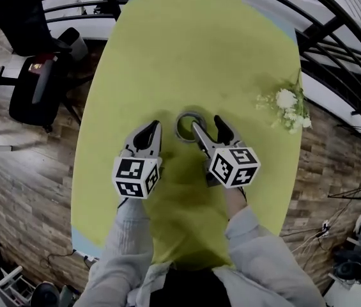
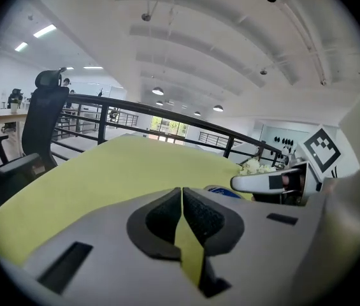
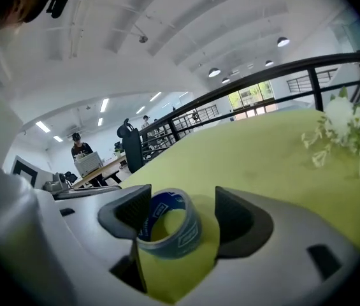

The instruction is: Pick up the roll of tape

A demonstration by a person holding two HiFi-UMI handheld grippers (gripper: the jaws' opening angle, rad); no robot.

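Open office mezzanine: swivel chair point(image 1: 36, 82), black railing point(image 2: 103, 121), desks point(image 3: 106, 168), wood floor point(image 1: 20, 171).

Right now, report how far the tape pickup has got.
Done: the right gripper has its open jaws either side of the roll of tape. In hand: nothing clamped; the roll sits against one jaw. Left: close, then lift it off the table. The left gripper is shut, empty.

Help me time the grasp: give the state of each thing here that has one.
roll of tape: flat on the table, between the right gripper's jaws, not clamped.
right gripper: open, jaws either side of the roll.
left gripper: shut, empty.
flowers: lying near the table edge.
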